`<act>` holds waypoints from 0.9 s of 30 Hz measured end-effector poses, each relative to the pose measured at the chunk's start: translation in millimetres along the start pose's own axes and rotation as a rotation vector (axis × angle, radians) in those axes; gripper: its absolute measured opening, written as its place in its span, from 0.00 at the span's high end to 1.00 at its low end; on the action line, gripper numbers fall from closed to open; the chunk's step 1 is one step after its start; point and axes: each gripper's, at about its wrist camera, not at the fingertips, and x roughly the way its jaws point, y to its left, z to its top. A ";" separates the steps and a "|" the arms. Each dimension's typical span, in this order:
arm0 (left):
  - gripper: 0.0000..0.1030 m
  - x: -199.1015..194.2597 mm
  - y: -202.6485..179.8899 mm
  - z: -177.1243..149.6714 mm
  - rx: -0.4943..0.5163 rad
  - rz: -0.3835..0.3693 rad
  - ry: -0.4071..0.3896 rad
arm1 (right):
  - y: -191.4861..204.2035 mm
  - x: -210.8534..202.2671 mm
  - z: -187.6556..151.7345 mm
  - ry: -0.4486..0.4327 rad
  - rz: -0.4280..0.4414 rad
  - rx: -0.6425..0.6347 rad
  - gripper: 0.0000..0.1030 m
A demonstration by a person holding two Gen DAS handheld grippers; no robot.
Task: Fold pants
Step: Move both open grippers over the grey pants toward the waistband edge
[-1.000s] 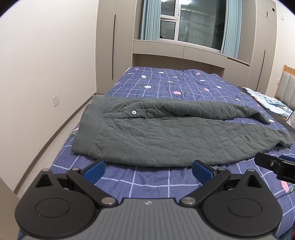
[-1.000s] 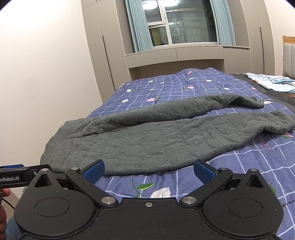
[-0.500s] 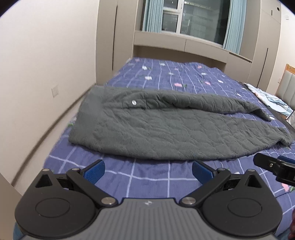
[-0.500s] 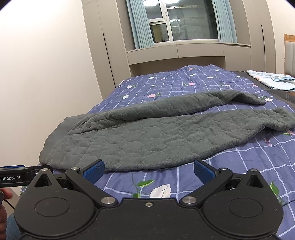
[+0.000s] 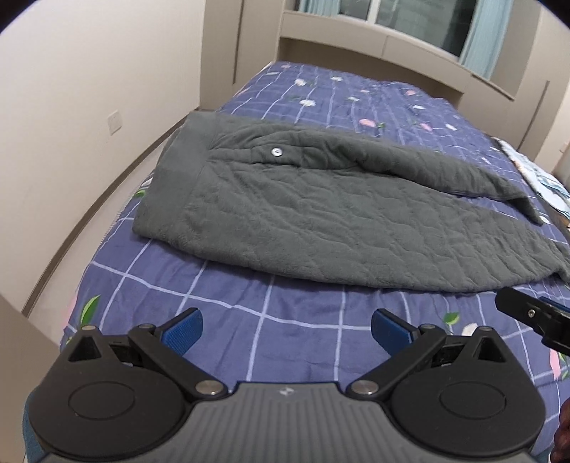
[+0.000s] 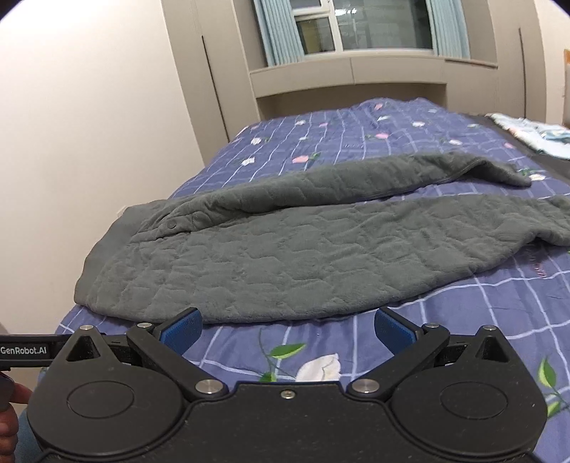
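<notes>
Grey quilted pants [image 5: 320, 220] lie flat across the blue checked bedspread [image 5: 285, 320], waistband [image 5: 178, 171] to the left and both legs running right. The far leg lies partly over the near one, and a button [image 5: 275, 152] shows near the waist. My left gripper [image 5: 286, 329] hovers open above bare bedspread, short of the pants' near edge. In the right wrist view the same pants [image 6: 285, 256] fill the middle, and my right gripper [image 6: 288, 329] is open just in front of their near hem, holding nothing.
The bed's left edge [image 5: 103, 249] drops toward a cream wall with a socket [image 5: 115, 121]. Folded light-blue clothes [image 6: 527, 133] sit at the bed's far right. Wardrobes and a curtained window [image 6: 367, 25] stand beyond the bed. A hand [image 6: 9, 406] shows at the lower left.
Both grippers have moved forward and tipped down toward the pants, the left one more. The pants lie as before, and both grippers stay open.
</notes>
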 end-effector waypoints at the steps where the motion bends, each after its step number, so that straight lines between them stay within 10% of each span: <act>1: 0.00 2.0 0.5 3.3 -0.006 0.008 0.008 | 0.2 3.6 3.1 0.012 0.006 0.003 0.00; 13: 0.00 29.7 4.4 85.3 0.033 0.106 -0.038 | -0.9 74.9 75.6 0.231 0.051 0.015 0.00; 27: 0.00 110.3 1.0 211.5 0.137 0.171 -0.118 | -14.9 166.2 165.9 0.191 -0.002 -0.040 0.00</act>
